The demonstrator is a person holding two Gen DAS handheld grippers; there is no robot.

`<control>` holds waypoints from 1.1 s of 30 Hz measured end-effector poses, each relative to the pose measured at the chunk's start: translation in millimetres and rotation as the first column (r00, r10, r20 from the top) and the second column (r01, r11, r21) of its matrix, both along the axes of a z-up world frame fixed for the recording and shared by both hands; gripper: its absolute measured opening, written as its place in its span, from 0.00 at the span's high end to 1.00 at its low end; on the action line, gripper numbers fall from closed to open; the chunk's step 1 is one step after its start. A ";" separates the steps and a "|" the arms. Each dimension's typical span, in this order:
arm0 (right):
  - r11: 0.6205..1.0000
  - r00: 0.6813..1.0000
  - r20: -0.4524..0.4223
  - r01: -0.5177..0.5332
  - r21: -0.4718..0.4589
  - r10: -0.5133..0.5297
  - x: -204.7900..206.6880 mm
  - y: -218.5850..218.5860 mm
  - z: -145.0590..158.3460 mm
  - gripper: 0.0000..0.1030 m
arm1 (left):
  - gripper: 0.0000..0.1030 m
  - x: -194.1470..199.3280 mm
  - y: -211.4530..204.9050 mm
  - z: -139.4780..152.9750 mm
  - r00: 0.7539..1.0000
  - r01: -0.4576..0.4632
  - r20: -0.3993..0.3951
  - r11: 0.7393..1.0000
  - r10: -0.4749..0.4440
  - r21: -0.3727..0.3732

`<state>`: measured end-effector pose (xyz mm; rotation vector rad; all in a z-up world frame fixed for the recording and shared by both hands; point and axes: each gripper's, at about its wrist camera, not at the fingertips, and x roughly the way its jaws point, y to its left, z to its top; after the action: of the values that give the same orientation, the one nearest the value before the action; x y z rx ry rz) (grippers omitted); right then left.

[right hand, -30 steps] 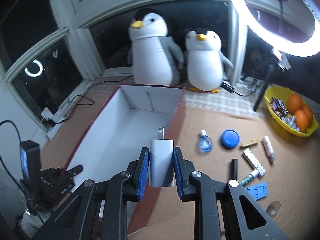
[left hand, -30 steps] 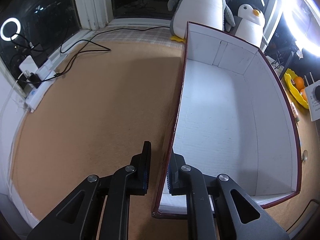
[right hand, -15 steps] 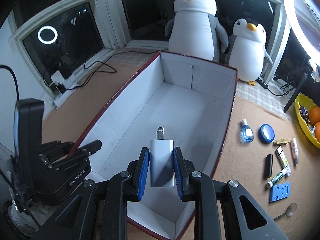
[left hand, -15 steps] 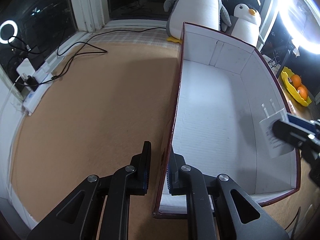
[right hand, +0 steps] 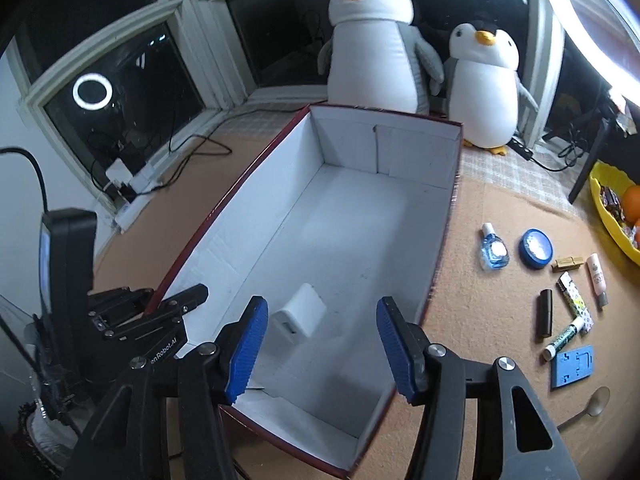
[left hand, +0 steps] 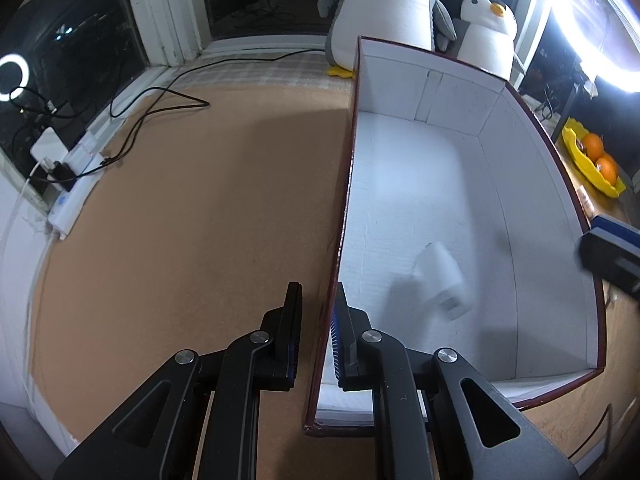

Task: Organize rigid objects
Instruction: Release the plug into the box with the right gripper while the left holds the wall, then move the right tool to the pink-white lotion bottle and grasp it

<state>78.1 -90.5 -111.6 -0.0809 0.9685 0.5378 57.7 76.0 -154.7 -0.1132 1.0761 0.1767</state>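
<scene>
The right claw (right hand: 320, 344) hangs over the near end of the box (right hand: 444, 216), low in the frame; its blue pads (right hand: 244, 350) have just been opening and now stand wide apart with nothing between them. Below that gap, the white charger (right hand: 299, 314) lies on the box's white floor, toward the near left corner, clear of both pads. In the left wrist view the same charger (left hand: 440, 278) appears blurred, at the lower right part of the box floor.

The left claw (left hand: 316, 320) sits at the bottom centre of its own frame, clamped on the box's left wall (left hand: 344, 216), one finger outside and one inside.

Outward, on the tan bench (right hand: 500, 300) to the right of the box, small things lie spread apart: a clear blue bottle (right hand: 494, 248), a round blue tin (right hand: 536, 248), a wooden clothespin (right hand: 568, 263), a pale tube (right hand: 597, 278), a black stick (right hand: 545, 314), a patterned tube (right hand: 575, 302), a marker (right hand: 563, 338), a blue flat piece (right hand: 572, 366) and a spoon (right hand: 588, 406). A yellow bowl (right hand: 612, 220) with oranges is at the right edge. Two plush penguins (right hand: 380, 44) stand behind the box, by the dark windows.
</scene>
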 end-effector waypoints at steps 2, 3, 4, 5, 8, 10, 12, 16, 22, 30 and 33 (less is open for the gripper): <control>0.999 1.000 0.009 0.030 0.020 -0.030 -0.5 -14.6 5.2 0.48 | 0.88 1.4 -1.7 -0.3 1.000 0.013 -0.013 1.000 -0.013 0.011; 0.999 0.999 0.012 0.043 0.023 -0.044 -0.3 -20.9 6.4 0.46 | 0.88 1.6 -2.5 -0.2 1.000 0.018 -0.017 1.000 -0.018 0.020; 0.998 0.998 0.014 0.060 0.029 -0.061 0.2 -29.6 7.5 0.45 | 0.88 2.0 -3.4 0.1 1.000 0.021 -0.020 0.999 -0.021 0.029; 0.996 0.997 0.014 0.078 0.034 -0.078 0.9 -39.0 8.1 0.44 | 0.88 1.9 -4.0 0.1 1.000 0.022 -0.023 0.999 -0.022 0.032; 0.988 0.988 0.024 0.149 0.046 -0.151 2.6 -74.5 8.1 0.43 | 0.88 1.8 -6.2 0.1 0.999 0.028 -0.030 0.999 -0.026 0.040; 0.976 0.977 0.030 0.209 0.061 -0.211 5.1 -104.5 7.7 0.43 | 0.88 2.6 -8.2 0.1 0.999 0.034 -0.038 0.998 -0.032 0.051; 0.964 0.965 0.026 0.260 0.065 -0.262 10.0 -132.2 5.6 0.43 | 0.88 3.6 -9.0 -0.1 0.998 0.037 -0.044 0.998 -0.035 0.058; 0.934 0.934 0.042 0.352 0.063 -0.355 20.1 -182.2 3.9 0.43 | 0.88 4.4 -10.3 -0.9 0.998 0.037 -0.056 0.997 -0.033 0.071; 0.907 0.906 0.075 0.420 -0.039 -0.416 47.9 -236.0 -11.3 0.43 | 0.88 6.8 -9.9 -3.0 0.997 0.031 -0.080 0.996 -0.025 0.083; 0.900 0.910 0.065 0.414 -0.136 -0.409 92.9 -268.0 -36.1 0.43 | 0.88 9.7 -13.8 -4.2 0.994 0.020 -0.111 0.992 -0.007 0.123; 0.908 0.920 0.035 0.392 -0.146 -0.391 110.6 -271.0 -45.4 0.43 | 0.88 10.6 -14.4 -5.6 0.992 0.012 -0.123 0.990 0.005 0.137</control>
<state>188.7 -361.5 -157.1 -0.0205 0.9874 0.0926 68.2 61.6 -160.4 0.0244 1.1837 0.2572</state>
